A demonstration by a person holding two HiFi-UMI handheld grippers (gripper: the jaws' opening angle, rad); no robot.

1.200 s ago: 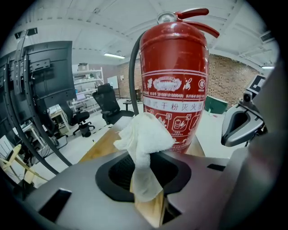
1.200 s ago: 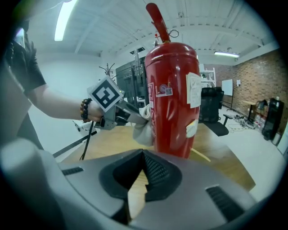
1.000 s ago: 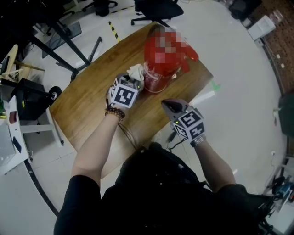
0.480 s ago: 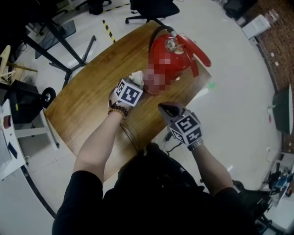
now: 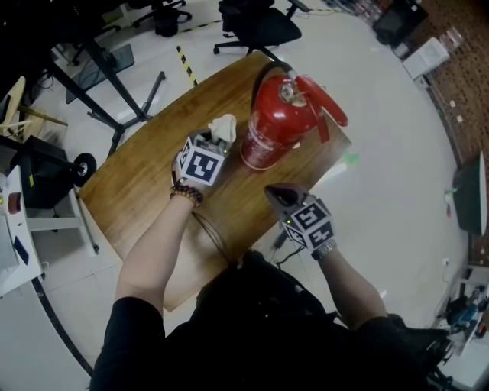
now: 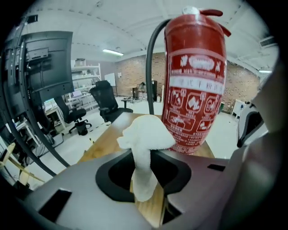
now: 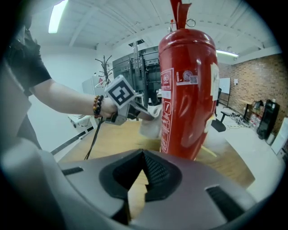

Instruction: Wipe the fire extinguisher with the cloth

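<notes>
Fire extinguisher (image 5: 276, 122) upright near desk's (image 5: 141, 183) far edge, just beyond left gripper (image 5: 216, 138); jaws part-closed, clamping cloth (image 5: 225, 126). Right gripper (image 5: 276, 194) jaws together, empty.

We list 1 wooden table (image 5: 130, 191) with rounded corners and a warm brown grain, standing on a pale glossy floor (image 5: 382, 114). Beyond its far edge we count 2 black office chairs, 1 close by (image 5: 260, 23) and 1 further left (image 5: 164, 14). A strip of yellow-and-black tape (image 5: 186, 63) lies on the floor between them.

To the left we note a black metal frame (image 5: 107, 76) and a dark cart on a wheel (image 5: 82, 164). To the right we note 1 green floor mark (image 5: 352, 159) and 1 white box (image 5: 426, 53).

In the gripper views we record a brick wall (image 6: 130, 74), a ceiling strip light (image 6: 112, 52) and a coat stand (image 7: 103, 65).
</notes>
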